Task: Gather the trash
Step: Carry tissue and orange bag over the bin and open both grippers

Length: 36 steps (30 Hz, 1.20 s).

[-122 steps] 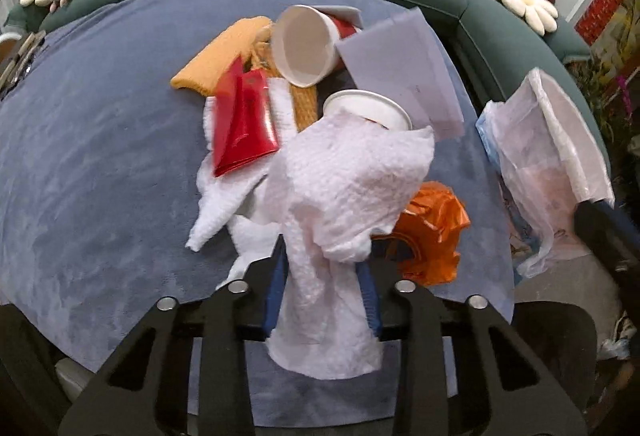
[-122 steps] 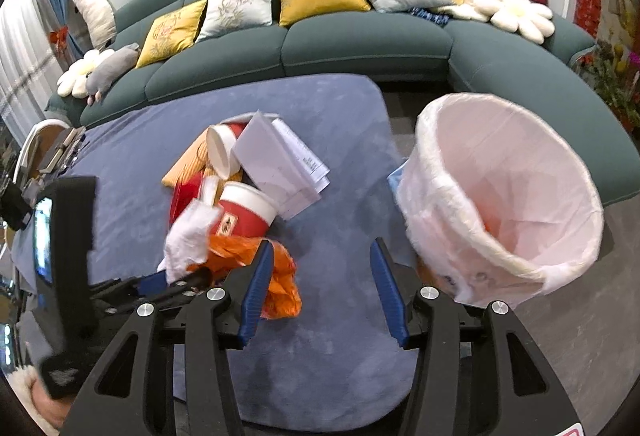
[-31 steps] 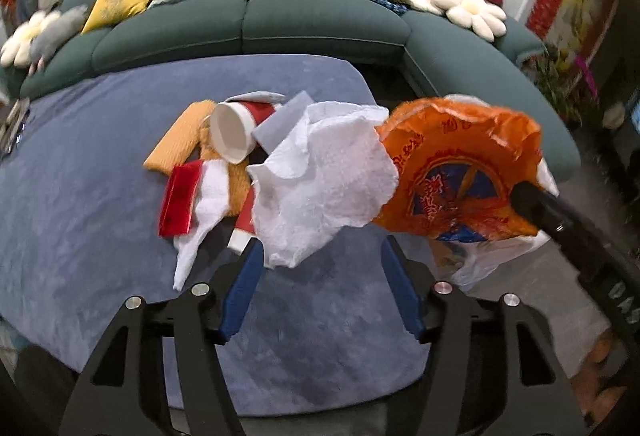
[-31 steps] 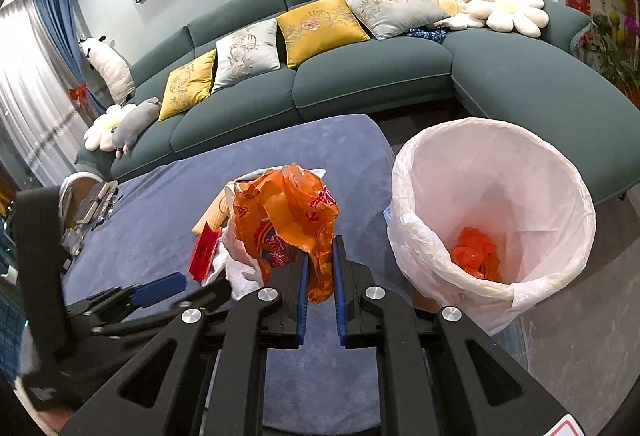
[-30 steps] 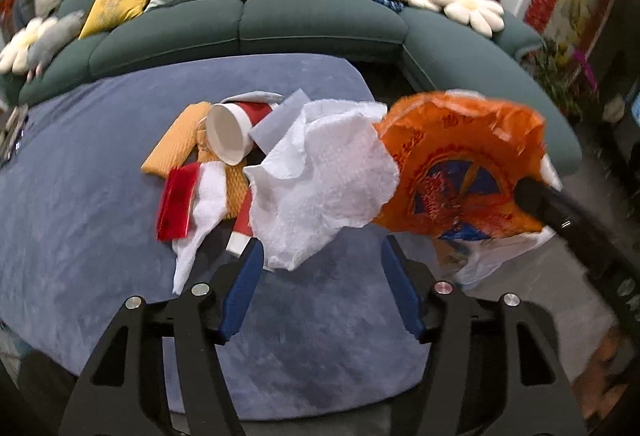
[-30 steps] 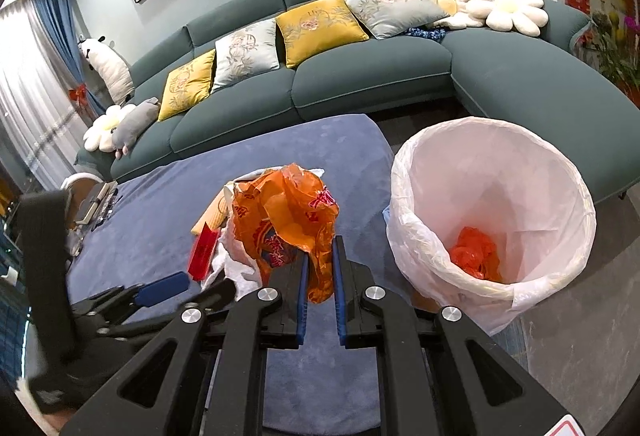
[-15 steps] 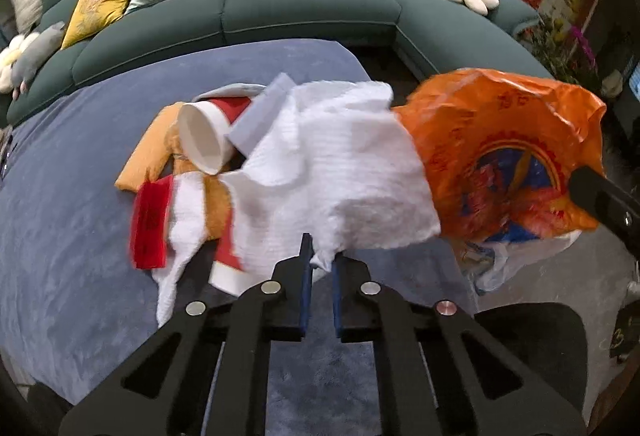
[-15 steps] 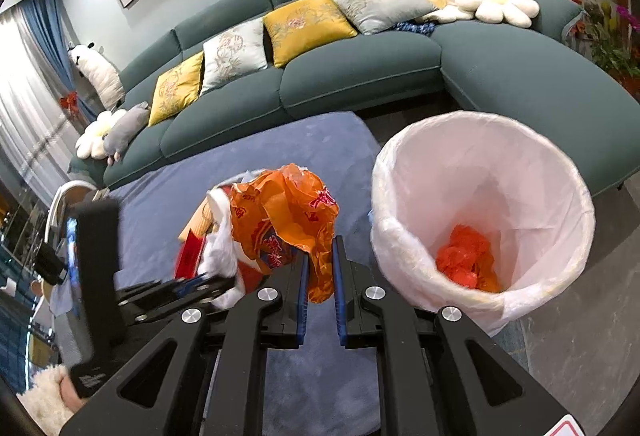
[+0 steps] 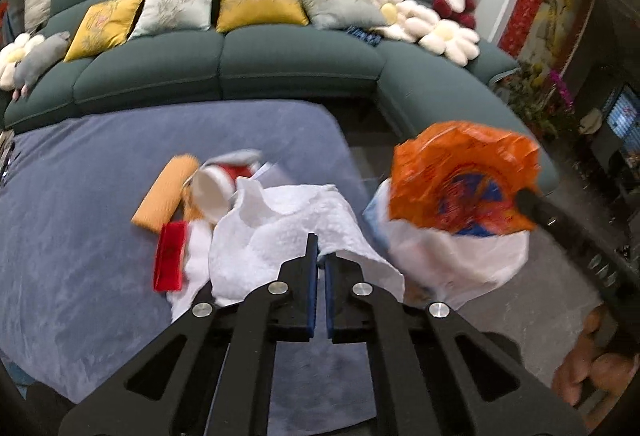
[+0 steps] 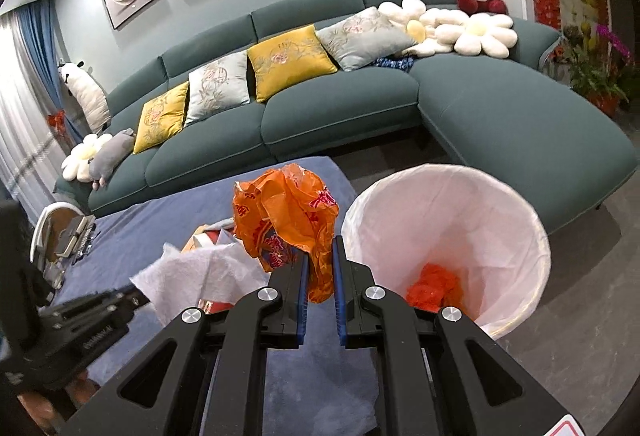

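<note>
Right wrist view, nearest item: right hand-held gripper, jaws clamped on a crumpled orange plastic bag, printed in red and blue, held up just left of the waste bin.

Left hand-held gripper: jaws have just closed to nearly touching, pinching a fold of a white embossed paper towel, lifted off the tabletop, left of the bin.

Waste bin: lined with a white bag, on the floor just beside the tabletop's corner. One piece of orange plastic already lies at its bottom. Judged done: one item binned. Judged in hand: two items lifted, neither yet over the bin's mouth.

Left on the blue-covered tabletop, farther left of the bin: red-and-white paper cup on its side, flat red packet, orange-yellow ribbed cloth or wrapper, further white tissue beneath the packet, a pale sheet edge partly hidden behind the towel. Judged: well under half cleared.

Beyond the bin: teal sectional sofa with cushions.
</note>
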Each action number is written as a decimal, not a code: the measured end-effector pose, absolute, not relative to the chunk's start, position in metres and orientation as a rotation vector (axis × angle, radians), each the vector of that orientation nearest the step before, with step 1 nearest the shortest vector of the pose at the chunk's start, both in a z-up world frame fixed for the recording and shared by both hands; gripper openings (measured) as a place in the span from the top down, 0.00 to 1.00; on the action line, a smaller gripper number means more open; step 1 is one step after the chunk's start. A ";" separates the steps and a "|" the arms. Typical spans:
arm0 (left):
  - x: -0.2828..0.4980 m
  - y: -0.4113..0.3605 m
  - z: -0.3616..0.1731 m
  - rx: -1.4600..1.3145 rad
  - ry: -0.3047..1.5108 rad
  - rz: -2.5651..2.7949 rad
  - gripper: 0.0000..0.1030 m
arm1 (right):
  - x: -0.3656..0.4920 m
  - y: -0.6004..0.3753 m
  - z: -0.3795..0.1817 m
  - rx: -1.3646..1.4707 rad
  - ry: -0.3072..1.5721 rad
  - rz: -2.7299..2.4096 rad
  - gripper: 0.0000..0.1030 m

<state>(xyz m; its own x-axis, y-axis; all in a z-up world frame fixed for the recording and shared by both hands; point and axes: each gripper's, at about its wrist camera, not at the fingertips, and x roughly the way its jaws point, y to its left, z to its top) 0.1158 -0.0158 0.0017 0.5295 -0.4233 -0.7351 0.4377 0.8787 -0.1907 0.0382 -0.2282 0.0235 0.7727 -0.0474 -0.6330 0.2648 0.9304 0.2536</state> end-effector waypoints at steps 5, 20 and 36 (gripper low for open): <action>0.115 -0.048 0.020 0.034 0.843 -0.565 0.98 | 0.031 -0.238 0.031 0.307 0.655 -0.225 0.90; 0.120 -0.175 0.005 0.098 0.868 -0.728 0.97 | 0.005 -0.333 0.022 0.312 0.631 -0.452 0.90; 0.138 -0.211 -0.023 0.101 0.912 -0.715 0.52 | 0.013 -0.361 -0.003 0.357 0.668 -0.497 0.86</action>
